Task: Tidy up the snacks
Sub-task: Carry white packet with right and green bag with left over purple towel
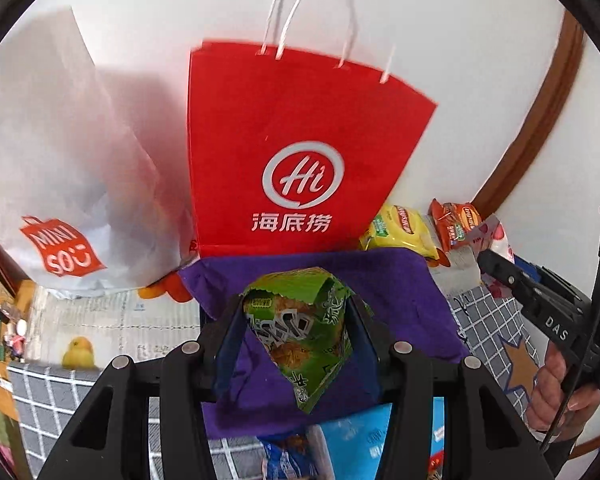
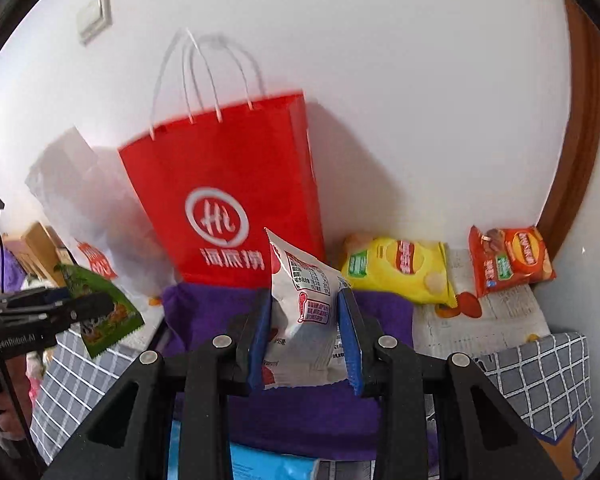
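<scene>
**Both grippers loaded, red bag is the likely drop-off**

Left wrist view first. The left gripper (image 1: 300,332) is clamped on a crinkly green foil snack packet (image 1: 300,328), held up off the surface with its pointed end hanging down between the jaws. Straight behind it stands the tall red paper carrier bag with white cord handles (image 1: 296,140), upright against the white wall. Just in front of the red bag lies a purple cloth (image 1: 400,280). Left of the red bag slumps a white plastic shopping bag with a red logo (image 1: 72,184). Right of the red bag, a yellow chip packet (image 1: 400,228) and an orange-red chip packet (image 1: 456,220) lie on the surface. I can't see into either bag from here, so no idea what's inside.

Right wrist view. The right gripper (image 2: 306,320) is squeezed on a white plastic snack pouch with red print (image 2: 304,296), also lifted, in front of the red bag's lower right corner. The yellow and orange-red packets sit well right of the red bag, untouched.

My guess at the step: carrying both snacks toward a bag. Next move needs each packet raised above the red bag's rim before letting go, and the handles could get in the way.
</scene>
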Demonstrator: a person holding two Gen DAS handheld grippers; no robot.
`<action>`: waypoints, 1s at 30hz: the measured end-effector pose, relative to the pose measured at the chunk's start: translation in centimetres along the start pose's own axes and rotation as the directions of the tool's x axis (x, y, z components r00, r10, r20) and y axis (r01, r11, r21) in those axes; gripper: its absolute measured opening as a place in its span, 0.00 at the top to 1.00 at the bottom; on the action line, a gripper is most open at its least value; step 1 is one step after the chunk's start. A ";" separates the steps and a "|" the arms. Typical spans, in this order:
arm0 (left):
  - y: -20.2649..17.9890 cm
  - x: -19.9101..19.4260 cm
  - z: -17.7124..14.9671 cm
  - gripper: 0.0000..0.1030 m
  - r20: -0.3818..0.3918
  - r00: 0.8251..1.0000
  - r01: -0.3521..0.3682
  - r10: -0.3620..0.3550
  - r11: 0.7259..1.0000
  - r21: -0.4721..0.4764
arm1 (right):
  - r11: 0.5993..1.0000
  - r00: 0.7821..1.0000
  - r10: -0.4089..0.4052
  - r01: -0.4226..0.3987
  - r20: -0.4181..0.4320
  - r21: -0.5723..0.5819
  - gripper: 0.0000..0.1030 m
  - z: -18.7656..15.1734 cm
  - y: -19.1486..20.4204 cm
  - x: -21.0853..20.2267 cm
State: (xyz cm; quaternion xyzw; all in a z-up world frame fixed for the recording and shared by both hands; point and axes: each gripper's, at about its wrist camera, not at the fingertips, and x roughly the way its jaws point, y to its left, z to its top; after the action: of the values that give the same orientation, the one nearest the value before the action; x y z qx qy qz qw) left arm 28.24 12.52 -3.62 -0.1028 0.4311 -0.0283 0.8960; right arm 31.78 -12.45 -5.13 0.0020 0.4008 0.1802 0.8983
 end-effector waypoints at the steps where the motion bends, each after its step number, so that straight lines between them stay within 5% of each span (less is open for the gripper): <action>1: 0.4 0.9 0.0 0.54 -0.014 1.000 0.003 -0.003 1.000 -0.009 | 1.000 1.000 -0.001 0.001 -0.009 -0.007 0.68 -0.2 -0.1 0.6; 14: 3.5 6.7 -0.6 0.54 -0.131 0.991 0.026 -0.032 0.999 -0.044 | 0.999 0.985 -0.017 0.012 -0.174 -0.032 0.68 -2.7 -1.7 7.5; 30: 0.7 10.2 -2.1 0.53 -0.191 0.980 0.059 -0.055 0.998 0.019 | 0.998 0.944 -0.057 0.047 -0.324 -0.041 0.68 -5.1 -1.6 12.2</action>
State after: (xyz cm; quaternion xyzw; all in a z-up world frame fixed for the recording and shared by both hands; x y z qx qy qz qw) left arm 32.98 11.48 -12.88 -0.1008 0.5113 -0.0689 0.8507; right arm 36.14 -10.71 -17.62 -0.0528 0.5404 0.1608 0.8242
